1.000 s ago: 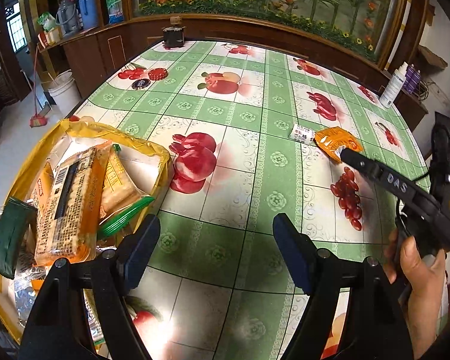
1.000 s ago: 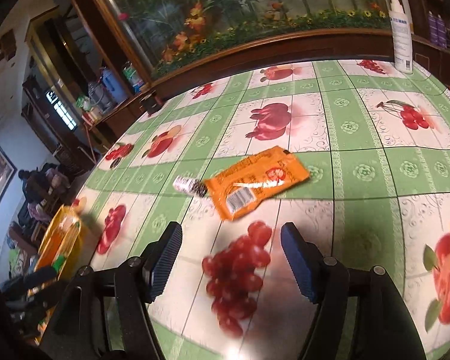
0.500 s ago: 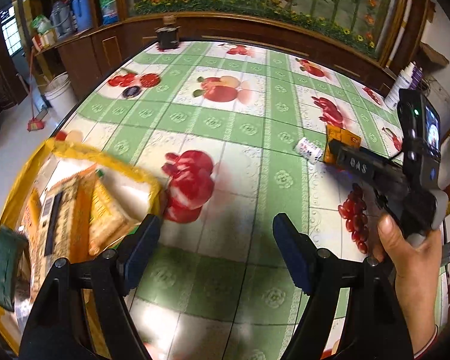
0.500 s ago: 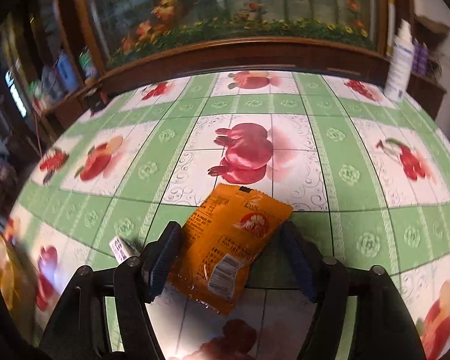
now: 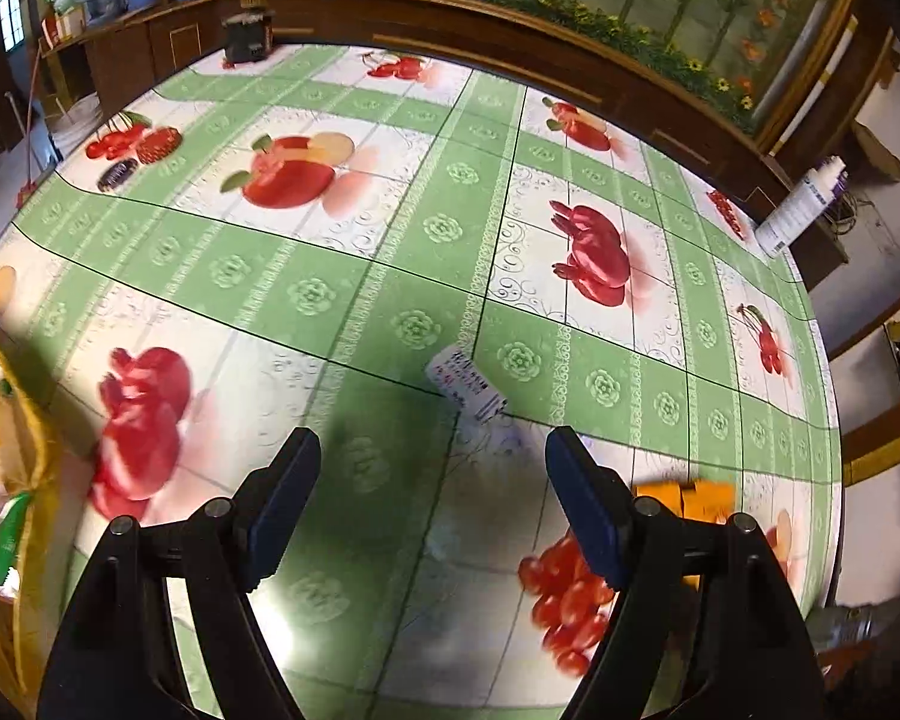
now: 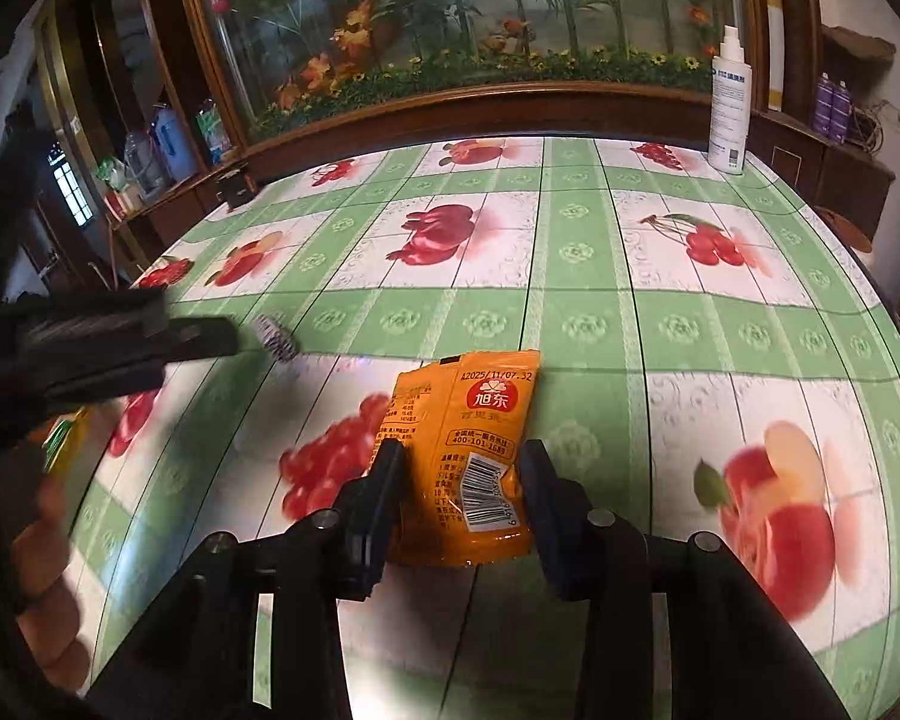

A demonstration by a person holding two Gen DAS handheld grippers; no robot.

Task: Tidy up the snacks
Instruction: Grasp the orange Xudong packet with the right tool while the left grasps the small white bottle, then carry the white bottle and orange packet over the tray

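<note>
two snacks left out on the table (image 6: 570, 312), both on the green-check fruit cloth: an orange packet (image 6: 468, 456) and a small white sachet (image 5: 465, 384), near each other, not touching.

right gripper (image 6: 459, 480) is straddling the lower half of the orange packet and its jaws are closing w/ the packet between them. the left pad looks about at the packet's edge, a sliver of gap shows on the right side, so not a firm pinch yet.

left gripper (image 5: 432, 480) is spread wide w/ nothing in it, fingers aimed at the white sachet, which lies just beyond the tips.

yellow bag (image 5: 12, 480) w/ other snacks inside sits at the far left edge of the left view, well apart from both loose items. prob the drop spot.

handling, as a guess: orange packet looks like thin glossy film, light, soft, crinkly, likely slippery. it'll buckle as it's squeezed, so grab across the filled body, not the flat seam at the top edge. the sachet is tiny and flat, prob hard to get under; pinch across its short width and press down a bit first. a slip is the main risk, not breakage.
</note>
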